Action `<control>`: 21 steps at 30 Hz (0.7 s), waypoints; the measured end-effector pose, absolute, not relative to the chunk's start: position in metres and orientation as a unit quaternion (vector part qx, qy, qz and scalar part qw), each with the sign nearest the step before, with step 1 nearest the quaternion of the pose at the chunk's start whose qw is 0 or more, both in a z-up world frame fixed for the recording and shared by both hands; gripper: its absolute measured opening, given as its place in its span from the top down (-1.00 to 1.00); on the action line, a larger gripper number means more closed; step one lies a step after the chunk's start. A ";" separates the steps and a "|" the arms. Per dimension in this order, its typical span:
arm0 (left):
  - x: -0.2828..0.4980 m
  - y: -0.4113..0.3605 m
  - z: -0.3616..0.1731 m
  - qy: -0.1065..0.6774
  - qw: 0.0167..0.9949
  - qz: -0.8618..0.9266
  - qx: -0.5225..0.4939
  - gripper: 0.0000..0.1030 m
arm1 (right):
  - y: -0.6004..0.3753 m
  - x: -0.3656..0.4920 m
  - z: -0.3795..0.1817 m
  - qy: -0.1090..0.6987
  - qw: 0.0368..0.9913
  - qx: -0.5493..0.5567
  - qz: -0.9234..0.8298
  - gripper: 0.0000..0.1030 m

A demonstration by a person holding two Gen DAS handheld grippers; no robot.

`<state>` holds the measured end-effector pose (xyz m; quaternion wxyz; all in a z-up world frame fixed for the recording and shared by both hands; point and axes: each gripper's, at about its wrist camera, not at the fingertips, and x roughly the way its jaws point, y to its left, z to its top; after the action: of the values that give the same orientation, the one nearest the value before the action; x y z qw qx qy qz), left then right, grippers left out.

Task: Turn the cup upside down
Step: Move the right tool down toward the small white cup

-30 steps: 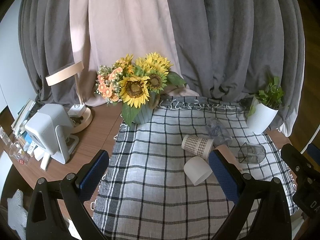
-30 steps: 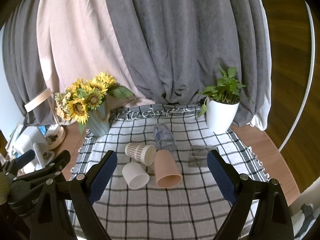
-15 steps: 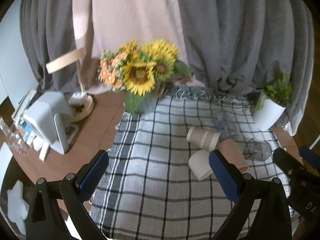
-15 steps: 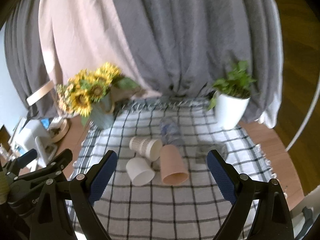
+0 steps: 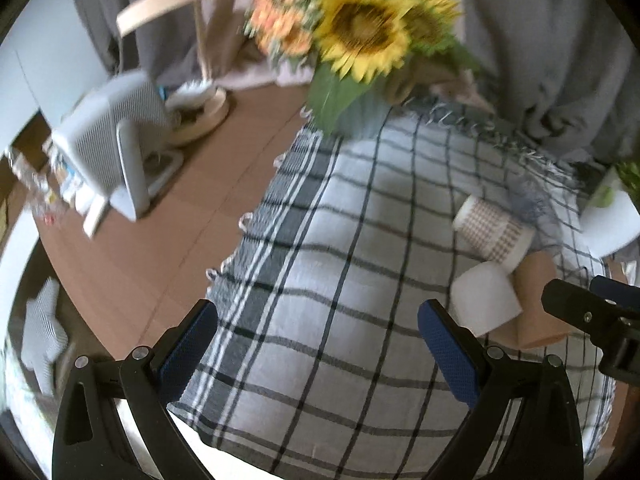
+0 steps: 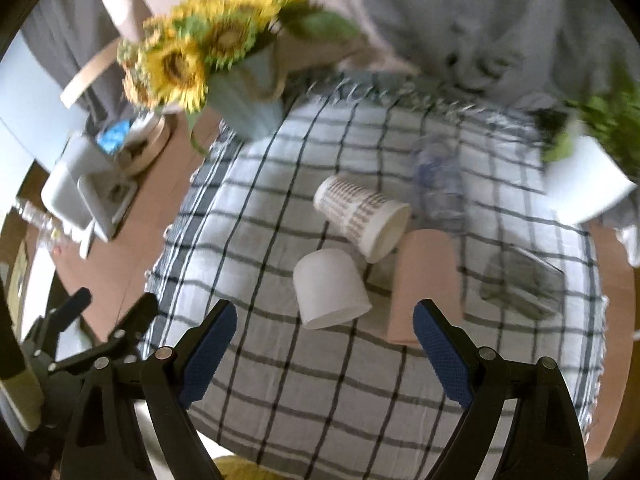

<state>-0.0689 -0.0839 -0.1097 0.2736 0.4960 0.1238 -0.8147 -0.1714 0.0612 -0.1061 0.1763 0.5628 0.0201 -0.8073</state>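
Several cups lie on their sides on a checked cloth (image 6: 320, 392): a plain white cup (image 6: 330, 288), a patterned paper cup (image 6: 362, 214), a pink cup (image 6: 426, 284), a clear glass (image 6: 524, 284) and a clear plastic cup (image 6: 438, 184). My right gripper (image 6: 324, 338) is open and empty, just in front of the white cup. My left gripper (image 5: 318, 344) is open and empty over the cloth's left part; the white cup (image 5: 486, 300), patterned cup (image 5: 494, 232) and pink cup (image 5: 536, 312) lie to its right.
A vase of sunflowers (image 6: 224, 64) stands at the cloth's back left corner, a white plant pot (image 6: 588, 184) at the back right. A white device (image 5: 112, 148) and a lamp base (image 5: 200, 108) stand on the wooden table (image 5: 160, 248) to the left. Curtains hang behind.
Both grippers have dropped and moved forward toward the table, so the cups look larger and closer. Both stay open. The cups have not moved.
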 end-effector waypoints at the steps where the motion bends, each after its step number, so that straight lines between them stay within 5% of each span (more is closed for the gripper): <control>1: -0.070 -0.085 -0.114 0.129 0.277 -0.809 0.501 -0.98 | 0.060 -0.176 -0.110 0.025 0.178 0.569 -0.802 -0.75; 21: -0.096 -0.106 -0.173 0.140 0.311 -0.749 0.568 -0.98 | 0.030 -0.234 -0.211 0.074 0.190 0.699 -0.685 -0.52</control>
<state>-0.0960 -0.1063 -0.1726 0.3106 0.5680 0.1398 -0.7493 -0.2339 0.0295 -0.2111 0.1895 0.6992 0.0738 -0.6854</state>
